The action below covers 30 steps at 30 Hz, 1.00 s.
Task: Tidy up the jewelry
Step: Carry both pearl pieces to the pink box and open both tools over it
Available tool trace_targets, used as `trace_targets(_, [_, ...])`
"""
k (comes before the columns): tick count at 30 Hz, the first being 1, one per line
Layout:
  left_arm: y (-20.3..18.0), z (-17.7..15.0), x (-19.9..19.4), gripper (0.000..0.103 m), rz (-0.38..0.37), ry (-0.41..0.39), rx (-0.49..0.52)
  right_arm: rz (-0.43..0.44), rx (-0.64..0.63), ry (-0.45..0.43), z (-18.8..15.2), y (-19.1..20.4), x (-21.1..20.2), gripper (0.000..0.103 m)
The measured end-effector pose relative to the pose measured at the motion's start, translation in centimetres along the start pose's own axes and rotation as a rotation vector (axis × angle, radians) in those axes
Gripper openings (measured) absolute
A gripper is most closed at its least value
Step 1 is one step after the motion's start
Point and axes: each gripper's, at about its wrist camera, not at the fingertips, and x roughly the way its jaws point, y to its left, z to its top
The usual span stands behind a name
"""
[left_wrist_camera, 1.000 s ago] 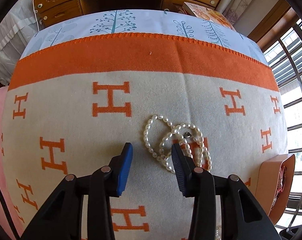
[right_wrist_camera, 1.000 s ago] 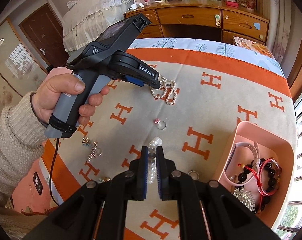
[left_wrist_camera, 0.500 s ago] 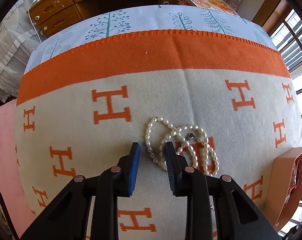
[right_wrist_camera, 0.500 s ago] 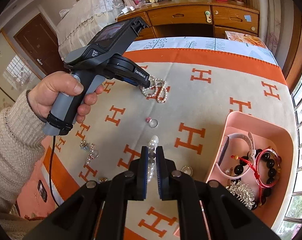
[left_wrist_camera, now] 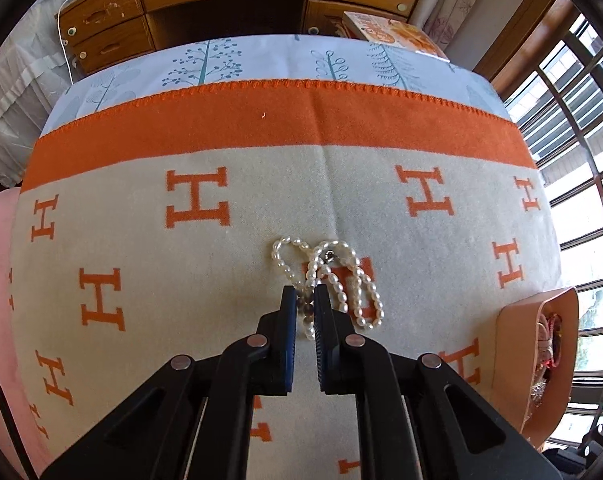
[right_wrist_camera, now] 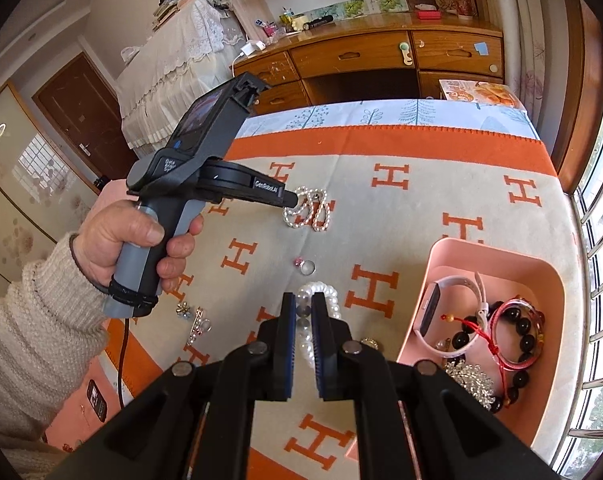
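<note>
A white pearl necklace (left_wrist_camera: pixel 341 280) lies bunched on the cream and orange blanket; it also shows in the right wrist view (right_wrist_camera: pixel 311 212). My left gripper (left_wrist_camera: pixel 304 302) is shut on its near strands. My right gripper (right_wrist_camera: pixel 303 308) is shut on a clear and white bead bracelet (right_wrist_camera: pixel 321 292) held above the blanket. A pink tray (right_wrist_camera: pixel 497 256) at the right holds a white watch, dark bead bracelets and a sparkly piece; its edge shows in the left wrist view (left_wrist_camera: pixel 517 352).
A ring with a pink stone (right_wrist_camera: pixel 306 266) lies on the blanket between necklace and bracelet. Small brooches (right_wrist_camera: pixel 193 318) lie at the left near the hand. A wooden desk (right_wrist_camera: pixel 381 60) stands beyond the bed. Windows run along the right.
My left gripper moved forward over the necklace and closed from wide open onto its strands. My right gripper stayed shut on the bracelet and barely moved.
</note>
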Motion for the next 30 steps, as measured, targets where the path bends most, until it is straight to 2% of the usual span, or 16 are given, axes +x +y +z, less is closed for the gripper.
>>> trace_targets(8, [-3.3,-1.2,-8.4,0.006,-0.118,-0.139,0.042,-0.015,0.053,-0.17,1.4,-1.2,-5.7,0.007])
trace_targets(14, [-8.1,-2.4,-14.8,0.006,-0.228,-0.236,0.127,-0.068,0.118,-0.284,1.7,-3.1,-9.8,0.007])
trace_targets(17, [-11.2,-3.7,-16.7,0.006,-0.281,-0.269,0.176,-0.109,0.15,-0.317,1.4,-4.4,-11.0,0.008])
trace_targets(20, [-14.1,-4.8,-17.2,0.006,-0.325,-0.271,0.225,-0.146,0.186,-0.321,0.9,-5.8,-11.3,0.008])
trace_targets(24, [-17.2,-6.5,-15.9,0.006,-0.381,-0.228,0.267,-0.164,0.223,-0.297,0.1,-7.3,-11.3,0.008])
trace_targets(30, [-19.8,-9.7,-11.7,0.006,-0.382,-0.173,0.305,-0.166,0.23,-0.267,-2.0,-8.0,-11.2,0.008])
